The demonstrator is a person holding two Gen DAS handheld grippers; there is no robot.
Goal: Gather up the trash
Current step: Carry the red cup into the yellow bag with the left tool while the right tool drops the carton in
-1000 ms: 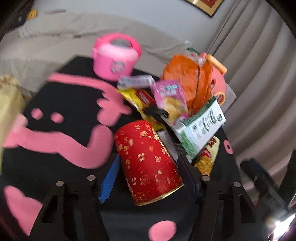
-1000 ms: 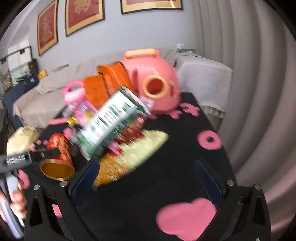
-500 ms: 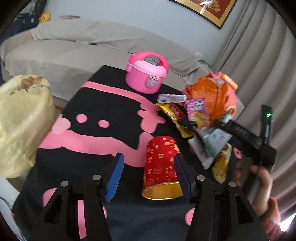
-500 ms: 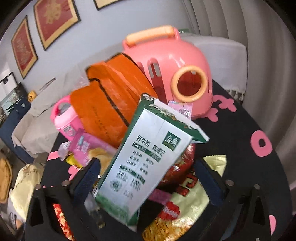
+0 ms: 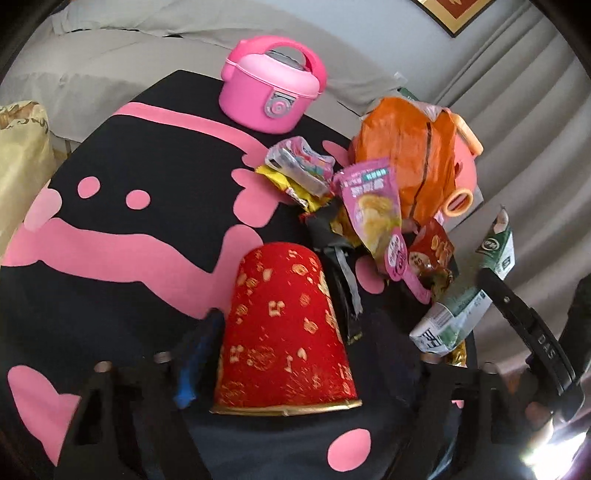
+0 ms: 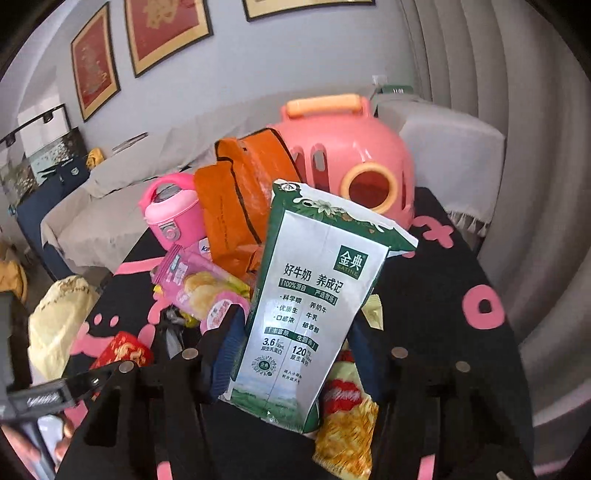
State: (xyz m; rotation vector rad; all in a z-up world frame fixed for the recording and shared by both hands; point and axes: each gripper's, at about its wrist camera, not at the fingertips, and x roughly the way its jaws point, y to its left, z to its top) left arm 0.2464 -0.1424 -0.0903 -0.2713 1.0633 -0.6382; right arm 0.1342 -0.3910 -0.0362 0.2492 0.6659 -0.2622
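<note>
My right tool [image 6: 291, 354] was clamped on the milk carton [image 6: 314, 295], raised above the bench [image 6: 443, 266]; it seemed light and crushable. My left tool [image 5: 291, 354] straddled the red paper cup [image 5: 284, 332] lying there, closure unclear.

Probably a home living room: covered sofa [image 6: 122, 192], framed pictures [image 6: 166, 29], curtains [image 6: 517, 110].

We see the cup [image 5: 284, 332] lying low at centre, wrappers [image 5: 369, 206] piled to its upper right, the toy cooker [image 5: 271, 98] at top centre, the carton [image 5: 465, 306] at right.
</note>
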